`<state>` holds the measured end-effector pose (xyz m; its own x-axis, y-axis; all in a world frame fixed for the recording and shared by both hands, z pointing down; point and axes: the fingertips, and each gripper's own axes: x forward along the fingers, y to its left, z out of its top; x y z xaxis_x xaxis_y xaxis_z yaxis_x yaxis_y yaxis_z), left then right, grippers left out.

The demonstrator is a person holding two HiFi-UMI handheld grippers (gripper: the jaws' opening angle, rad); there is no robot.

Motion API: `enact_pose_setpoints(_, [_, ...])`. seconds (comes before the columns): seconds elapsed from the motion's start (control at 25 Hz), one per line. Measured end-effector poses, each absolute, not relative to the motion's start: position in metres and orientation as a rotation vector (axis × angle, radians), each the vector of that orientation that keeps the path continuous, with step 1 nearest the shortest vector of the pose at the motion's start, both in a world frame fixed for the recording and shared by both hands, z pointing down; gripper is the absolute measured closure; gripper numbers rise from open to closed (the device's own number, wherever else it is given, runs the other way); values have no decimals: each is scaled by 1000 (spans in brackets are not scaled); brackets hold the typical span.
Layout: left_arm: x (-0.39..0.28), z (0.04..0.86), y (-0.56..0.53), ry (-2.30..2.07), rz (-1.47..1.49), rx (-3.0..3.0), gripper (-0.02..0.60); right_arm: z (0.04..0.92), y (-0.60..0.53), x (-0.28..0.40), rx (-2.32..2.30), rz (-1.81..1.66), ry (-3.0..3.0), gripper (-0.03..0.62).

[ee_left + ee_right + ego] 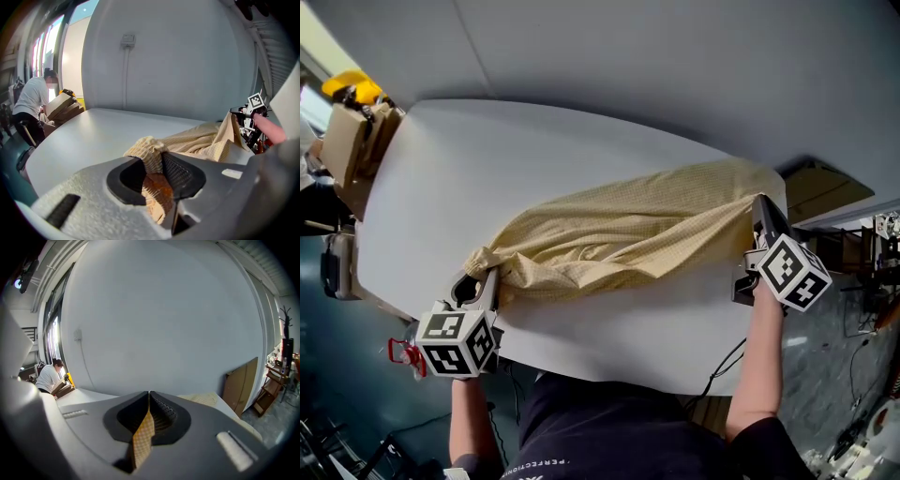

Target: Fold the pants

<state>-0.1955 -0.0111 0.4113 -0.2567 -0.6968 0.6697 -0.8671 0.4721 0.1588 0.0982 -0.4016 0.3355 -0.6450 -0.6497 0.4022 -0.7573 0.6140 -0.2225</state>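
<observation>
The yellow pants (628,234) lie bunched across the white table (487,187). The left gripper (483,286) pinches their left end, and the right gripper (761,217) squeezes tight on their right end.

- Left gripper (487,284): a grey and black body in the lower left of the head view, with a white left cube (457,342) carrying black square markers.
- A small red loop (405,354) sits just left of that cube.
- Right gripper (761,208): a dark body at the right edge with a matching right cube (792,270). A thin black cable (727,361) runs below it.
- Up close, both shells are pale grey, grainy plastic. Each has 2 black pads (180,171) with a dimpled face.
- A dark slot (63,211) marks the left shell, and pale ribbed strips (236,451) mark the right.
- The person wears a dark short-sleeved top (609,427) with pale lettering at the bottom edge.
</observation>
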Motion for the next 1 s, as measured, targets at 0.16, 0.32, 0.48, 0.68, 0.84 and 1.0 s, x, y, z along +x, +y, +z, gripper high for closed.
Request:
enact_pose_setpoints(0.16, [-207, 418, -13, -2030, 318, 1256, 482, 341, -419, 78, 1134, 509, -2548, 582])
enact_pose_setpoints(0.32, [-218, 424, -14, -2035, 338, 1215, 482, 356, -437, 64, 1135, 474, -2511, 582])
enact_pose_setpoints(0.48, [-230, 433, -12, -2034, 342, 1169, 482, 376, -456, 54, 1138, 471, -2463, 582])
enact_pose_setpoints(0.68, [-238, 441, -14, -2024, 354, 1143, 482, 400, -474, 40, 1116, 473, -2408, 582])
enact_pose_setpoints(0.84, [-241, 445, -19, -2020, 371, 1137, 482, 424, -482, 31, 1100, 493, -2365, 582])
enact_pose_setpoints(1.0, [-242, 446, -24, -2015, 375, 1146, 480, 437, -487, 24, 1102, 523, -2360, 579])
